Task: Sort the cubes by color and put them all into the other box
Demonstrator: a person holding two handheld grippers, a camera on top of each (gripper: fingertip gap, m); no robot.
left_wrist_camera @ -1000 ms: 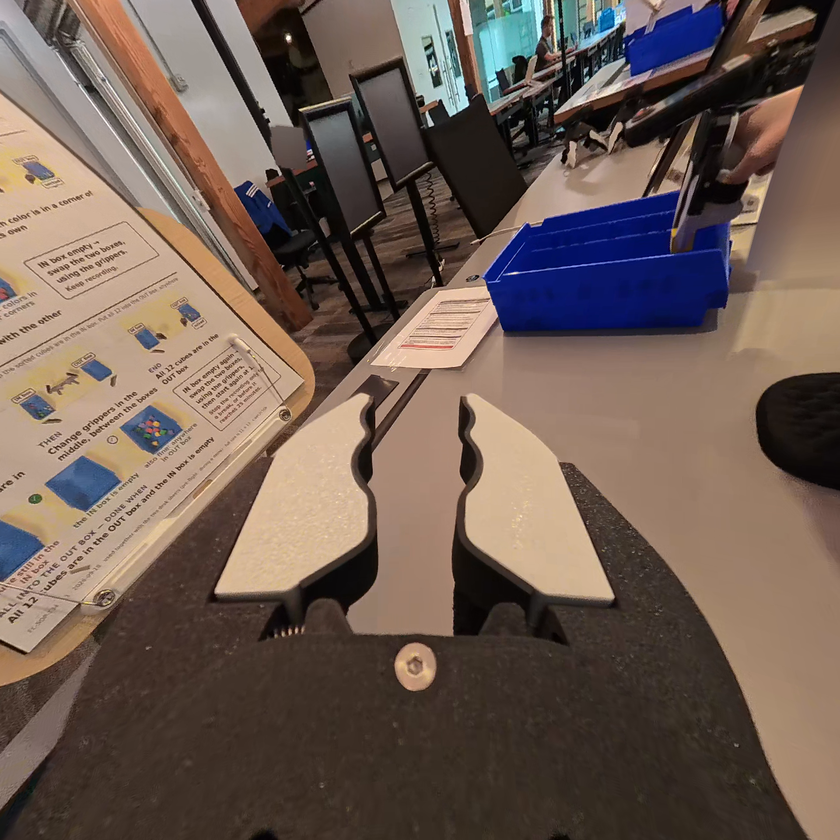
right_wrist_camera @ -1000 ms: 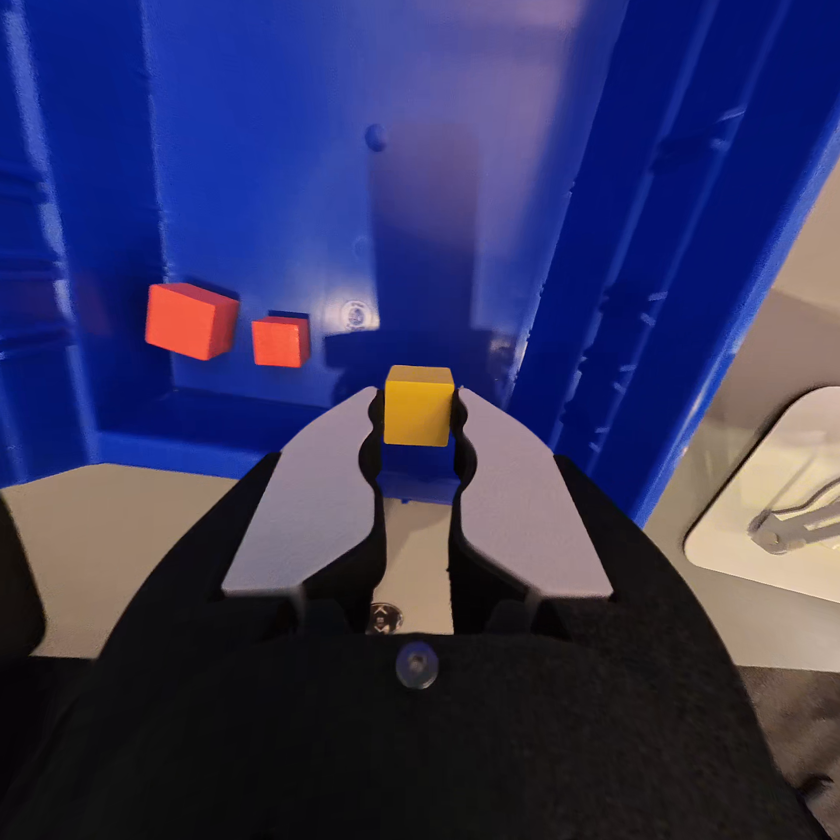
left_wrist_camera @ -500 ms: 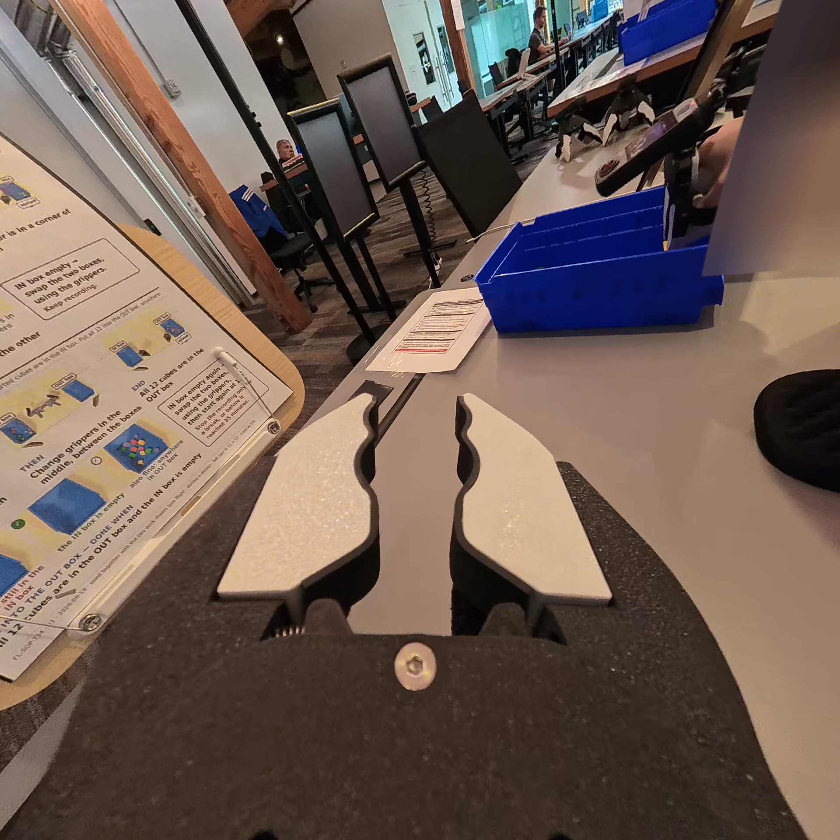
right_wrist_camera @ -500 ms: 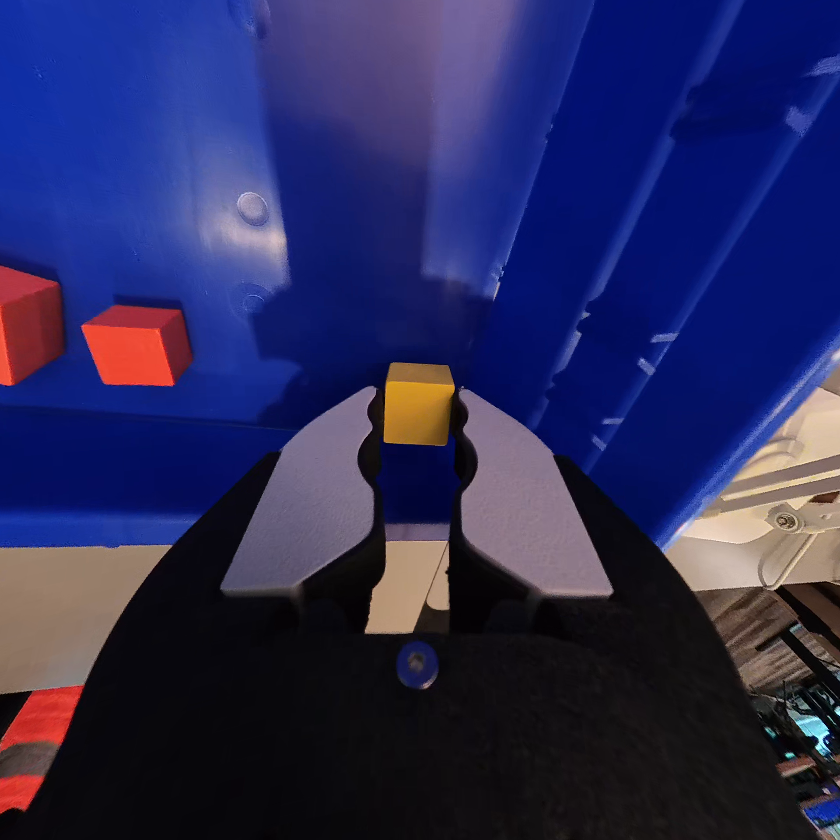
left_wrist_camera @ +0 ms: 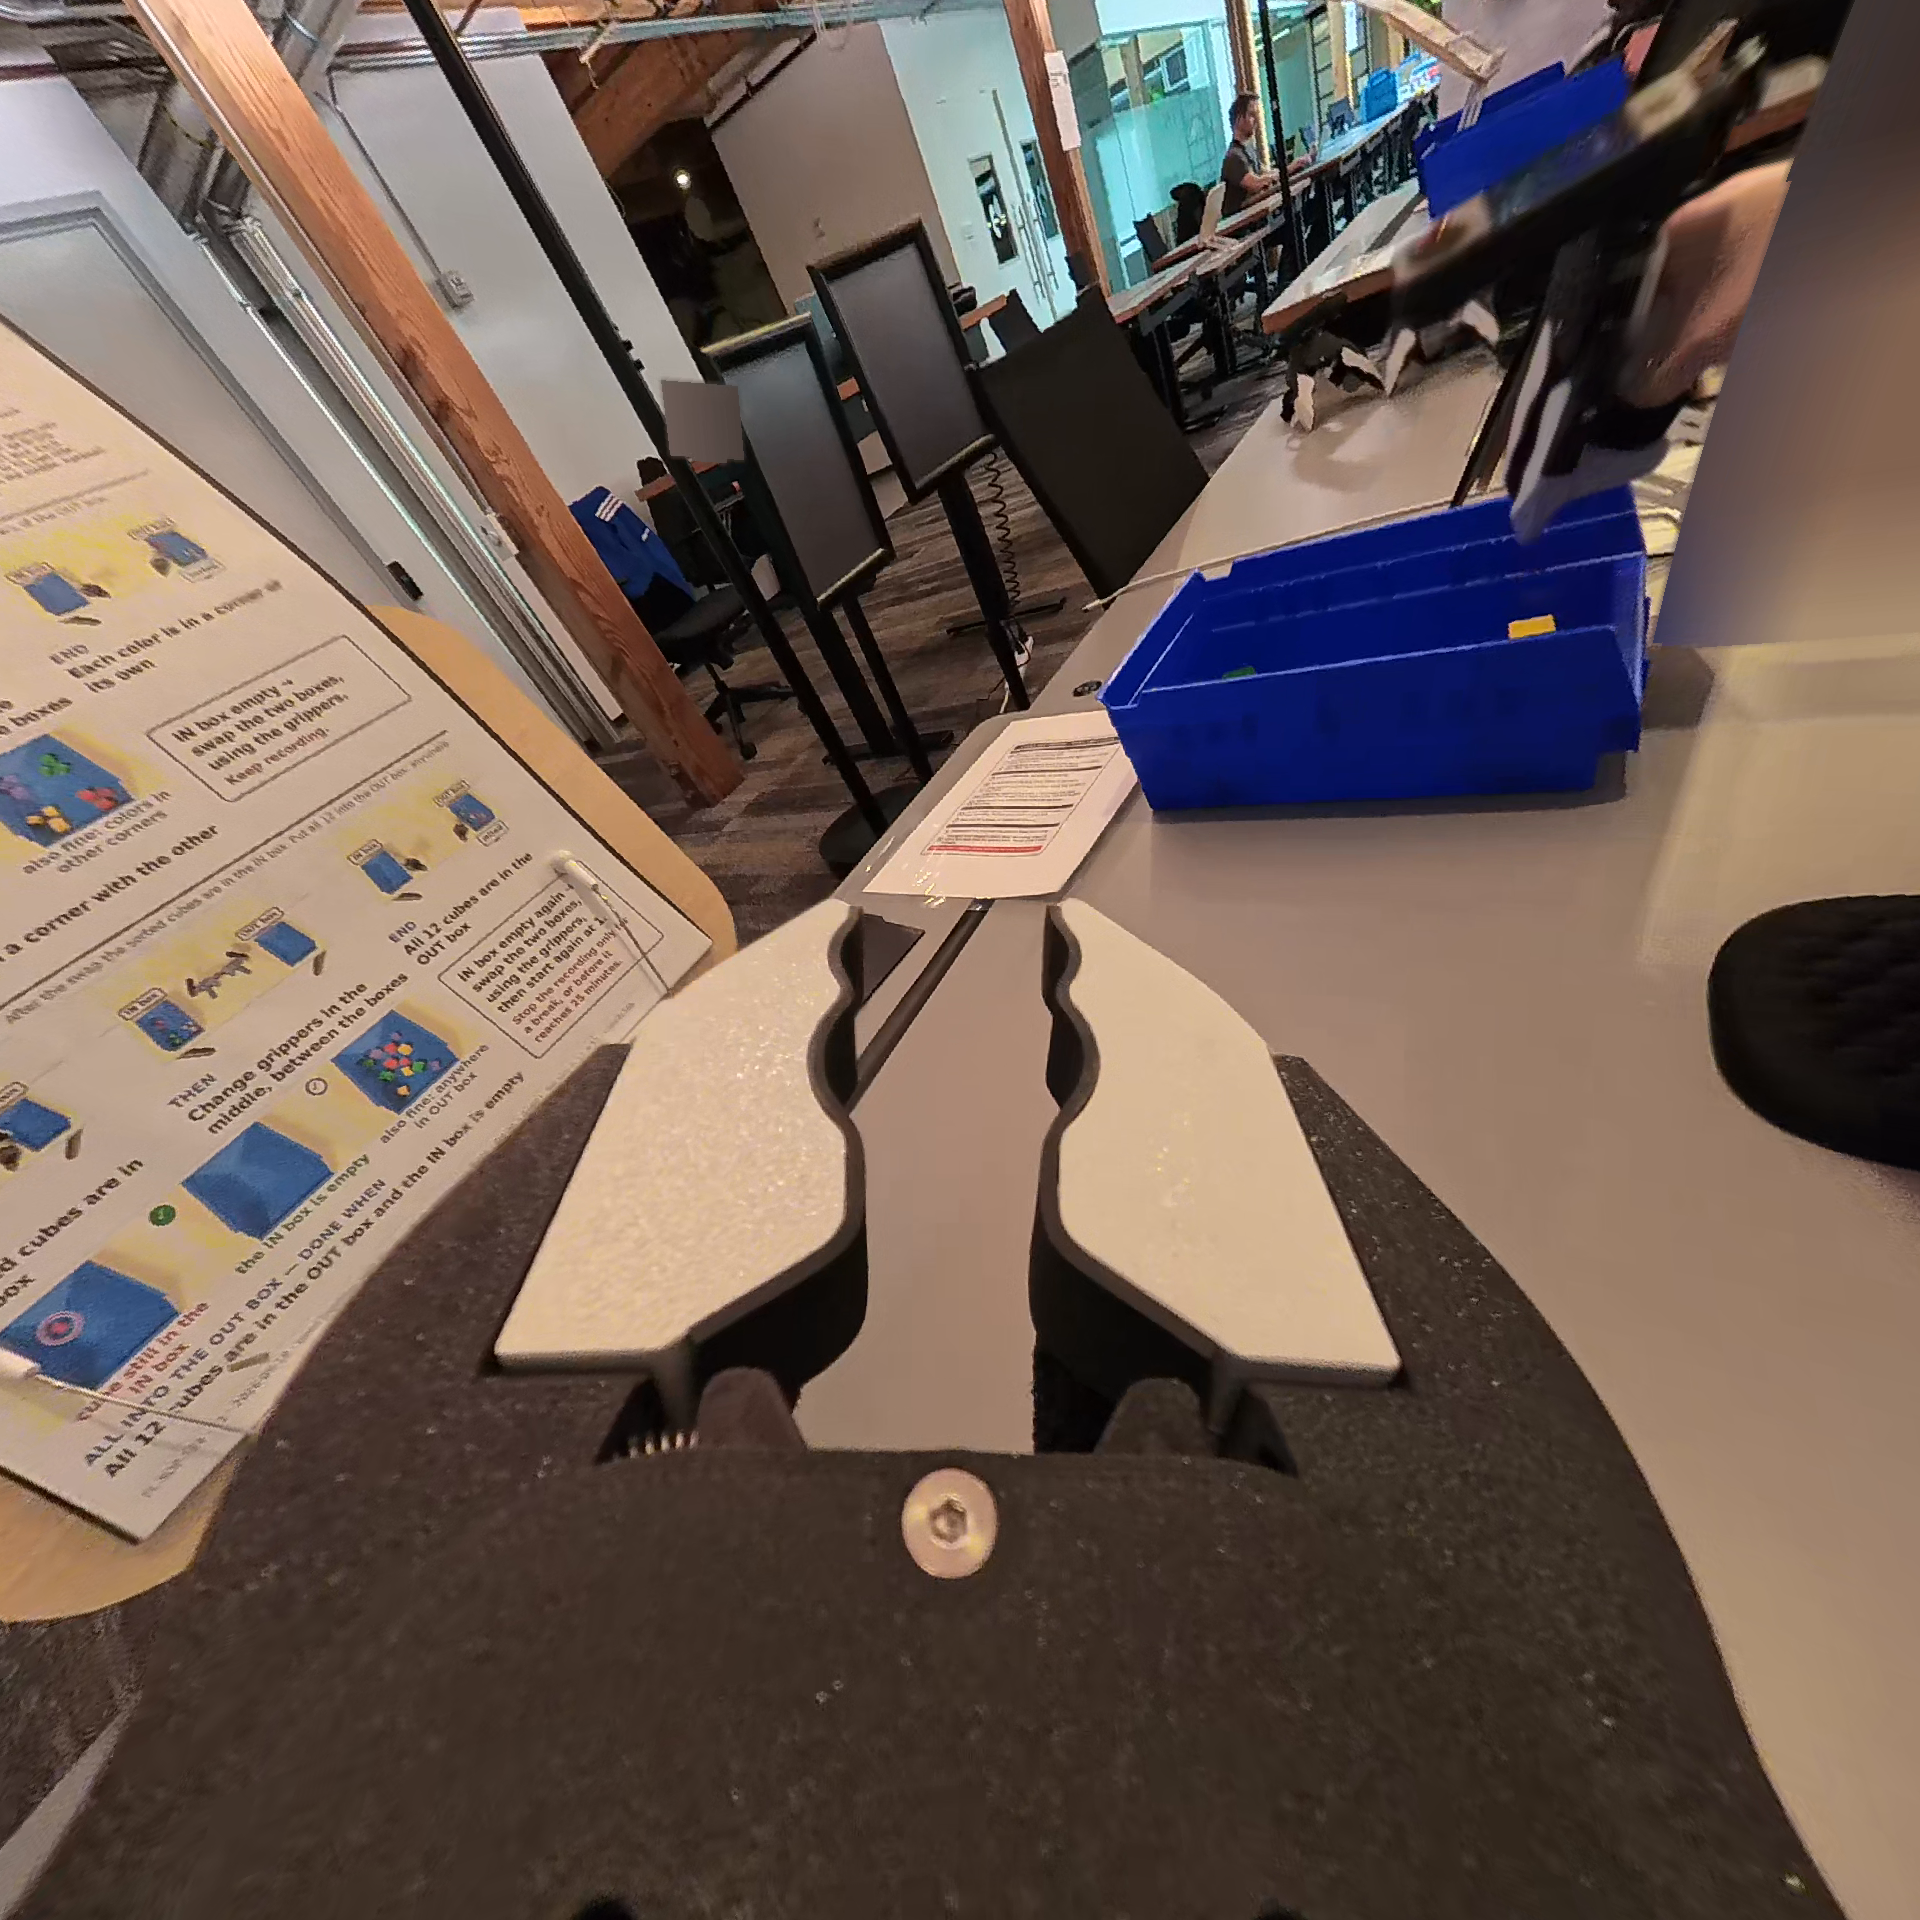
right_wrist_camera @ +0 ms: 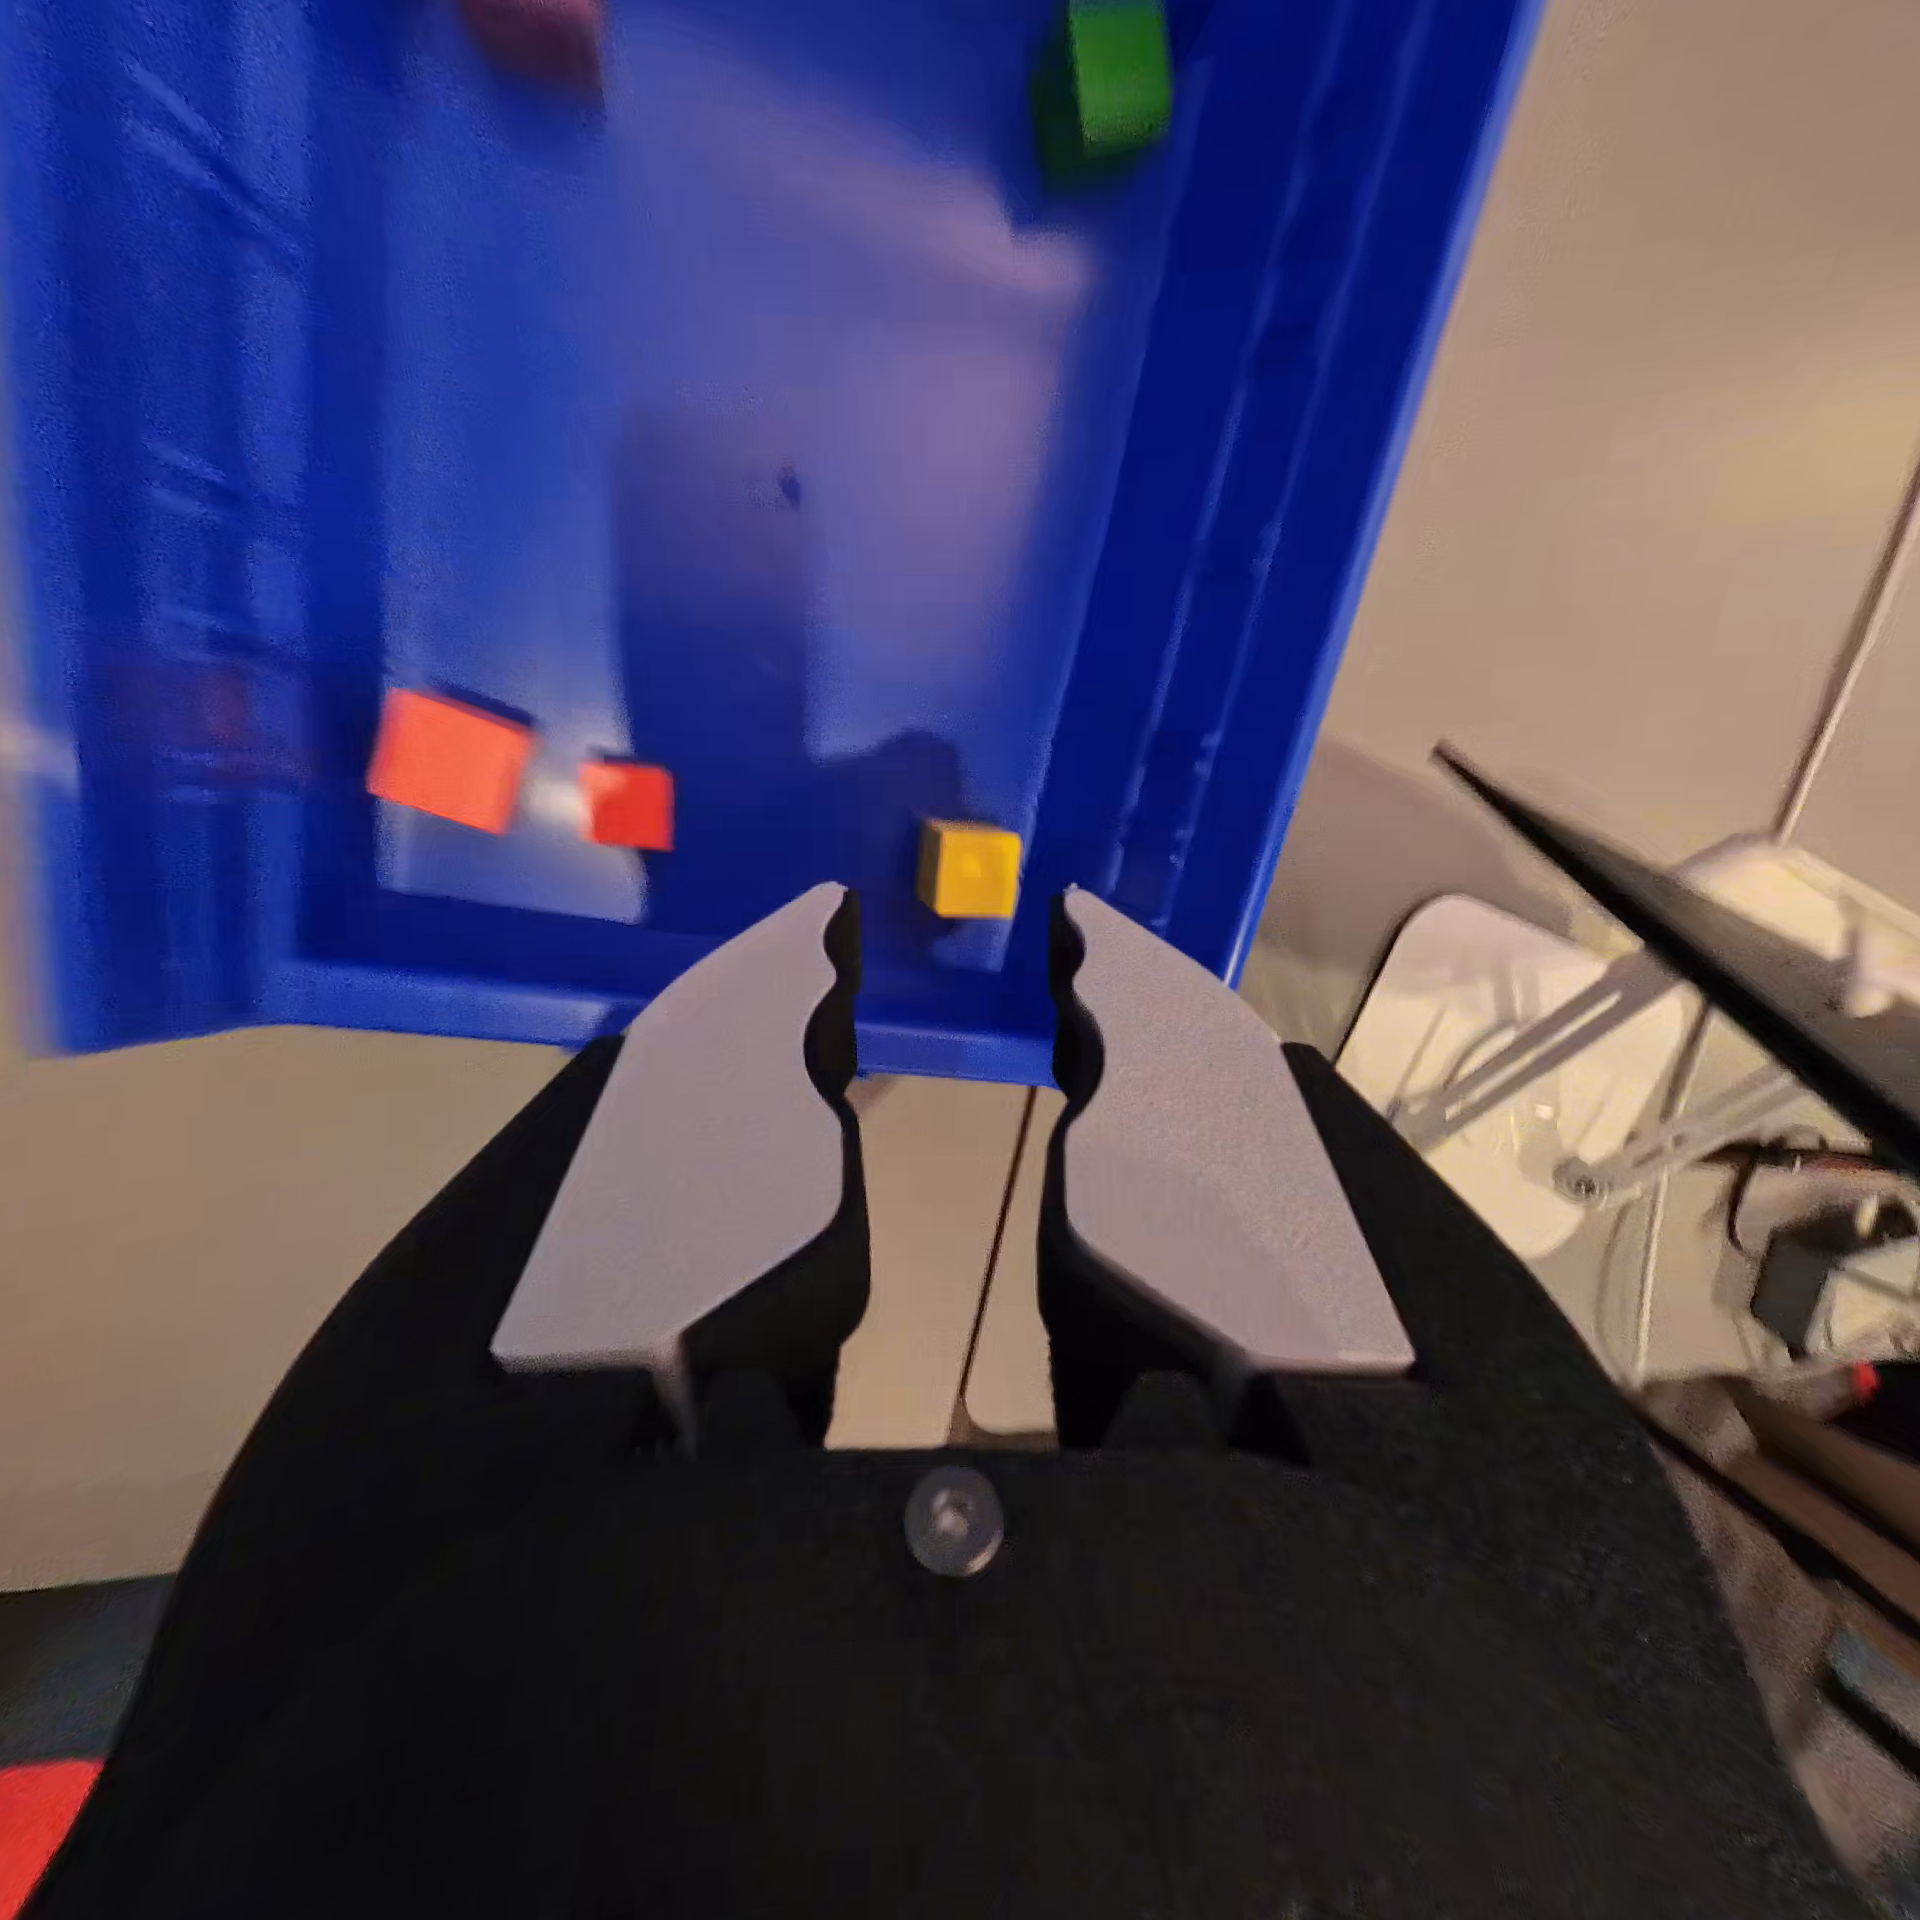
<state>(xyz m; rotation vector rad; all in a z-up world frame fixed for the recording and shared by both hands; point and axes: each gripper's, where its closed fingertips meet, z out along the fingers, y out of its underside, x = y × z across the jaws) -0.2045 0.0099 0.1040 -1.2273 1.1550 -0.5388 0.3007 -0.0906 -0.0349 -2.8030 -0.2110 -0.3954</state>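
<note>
My right claw (right_wrist_camera: 954,906) spread, empty, above box (right_wrist_camera: 1288,582); yellow cube (right_wrist_camera: 968,868) rests in near corner. Two red (right_wrist_camera: 449,761), one green (right_wrist_camera: 1117,78) also inside (purple blur too). Left claw (left_wrist_camera: 943,940) spread, idle. Remaining cubes unseen.

Our left gripper (left_wrist_camera: 948,940) had two pale grey, grainy-surfaced fingers (left_wrist_camera: 717,1153) with wavy black inner edges, set in a rough black foam-like body with one silver hex screw (left_wrist_camera: 948,1523). Our right gripper (right_wrist_camera: 954,914) looked alike: grey fingers (right_wrist_camera: 707,1132), black body, one screw (right_wrist_camera: 952,1536).
</note>
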